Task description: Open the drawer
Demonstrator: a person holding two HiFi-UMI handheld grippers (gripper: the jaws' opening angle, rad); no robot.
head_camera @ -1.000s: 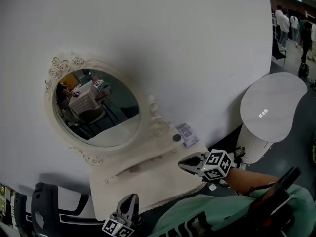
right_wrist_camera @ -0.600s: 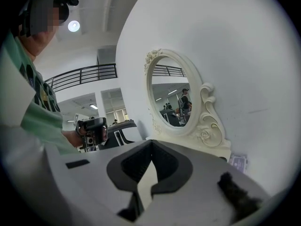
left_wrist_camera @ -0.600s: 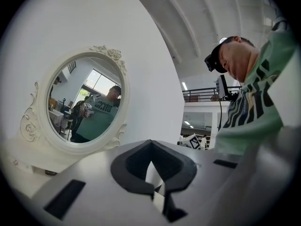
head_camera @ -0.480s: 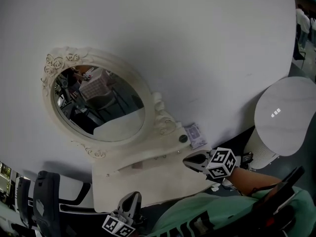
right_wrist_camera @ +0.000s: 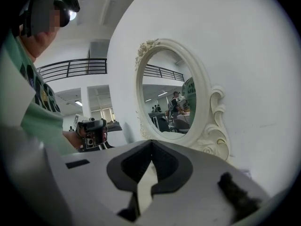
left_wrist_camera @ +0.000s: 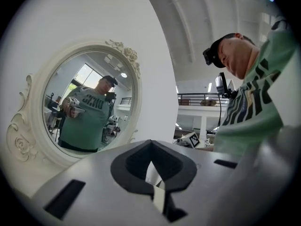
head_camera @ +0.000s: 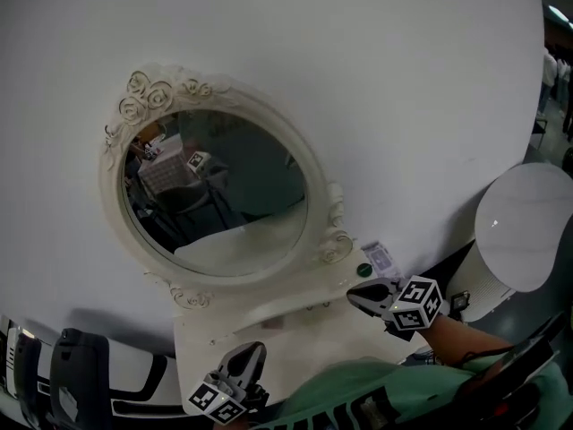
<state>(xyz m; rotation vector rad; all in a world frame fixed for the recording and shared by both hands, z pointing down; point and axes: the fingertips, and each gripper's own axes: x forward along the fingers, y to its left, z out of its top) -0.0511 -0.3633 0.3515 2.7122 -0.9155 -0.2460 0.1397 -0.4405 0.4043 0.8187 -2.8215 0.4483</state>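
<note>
A cream vanity table (head_camera: 304, 348) stands against the white wall and carries an oval mirror (head_camera: 219, 191) in a carved frame. Under the mirror runs a low drawer front (head_camera: 279, 319) with small knobs. My left gripper (head_camera: 251, 353) is shut and empty at the table's near edge, short of the drawer. The right gripper (head_camera: 355, 296) is shut and empty too. It hovers over the table's right end, beside the drawer. In the left gripper view the left gripper (left_wrist_camera: 151, 149) faces the mirror (left_wrist_camera: 84, 107). The right gripper (right_wrist_camera: 151, 147) sees the mirror (right_wrist_camera: 167, 93) from the side.
A small purple-and-white card (head_camera: 381, 258) and a dark green round item (head_camera: 363, 270) lie at the table's back right corner. A white round stool (head_camera: 524, 231) stands to the right. A black chair (head_camera: 76, 388) stands at the lower left.
The head view has swung, so the mirror now sits further right and higher. Both grippers have shifted sideways along the table with the person, still shut.
</note>
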